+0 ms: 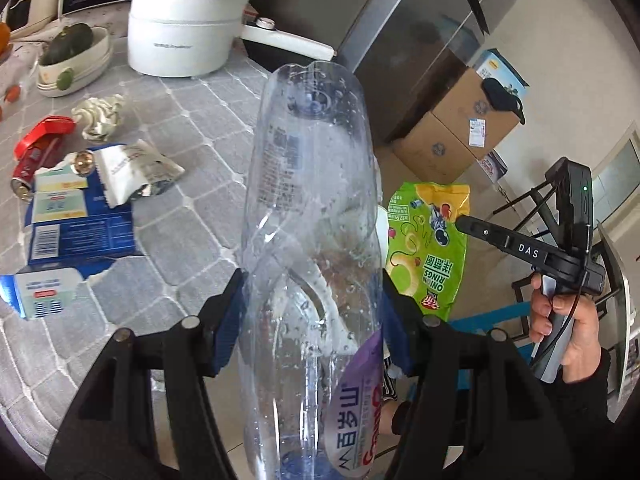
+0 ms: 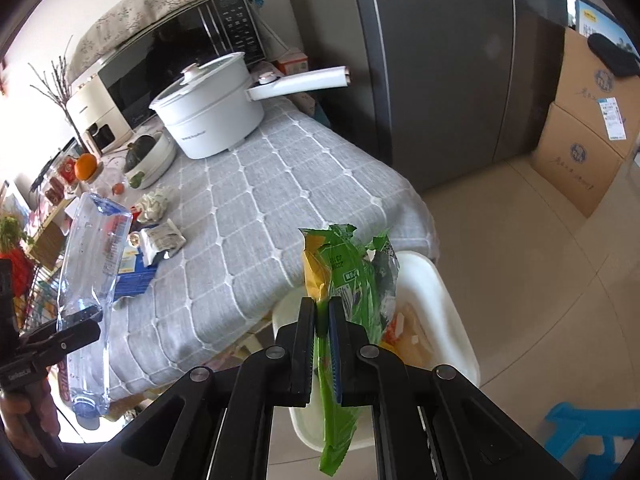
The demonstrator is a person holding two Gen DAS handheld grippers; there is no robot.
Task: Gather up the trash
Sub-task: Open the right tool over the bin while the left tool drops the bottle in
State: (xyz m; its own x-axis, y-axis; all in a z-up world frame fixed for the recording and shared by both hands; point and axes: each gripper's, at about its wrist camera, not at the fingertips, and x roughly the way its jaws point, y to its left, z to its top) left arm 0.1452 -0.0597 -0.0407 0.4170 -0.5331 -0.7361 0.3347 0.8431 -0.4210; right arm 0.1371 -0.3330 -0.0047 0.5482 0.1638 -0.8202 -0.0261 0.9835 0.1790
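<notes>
The left tongs [image 1: 314, 312] grip a clear plastic bottle [image 1: 308, 208] across its body, the blue pads pressing both sides; the bottle's capped end points back toward the camera and its crushed base points away, held in the air beside the worktop [image 1: 192, 152]. The right tongs [image 2: 321, 316] are pressed nearly together, pinching a green onion-ring snack bag [image 2: 344, 280] that hangs through the pads and pokes up above them. Directly under that bag stands a white bin [image 2: 432, 304] on the floor, just beside the worktop's corner, with some orange and yellow scraps inside.

In the left wrist view, a hand [image 1: 568, 320] holds the right tongs' grip at the right edge.

Farther out, on the grey quilted cloth of the worktop, lie torn blue cartons [image 1: 80, 224], a white wrapper [image 1: 132, 172] on top of them, a crushed red can [image 1: 38, 152] and a crumpled paper wad [image 1: 100, 114]. Beyond these sit a white bowl holding a dark green squash [image 1: 74, 60] and a white lidded pot [image 1: 180, 20] with a long handle. Cardboard boxes [image 1: 460, 128] stand on the floor near a grey refrigerator [image 2: 440, 60].
</notes>
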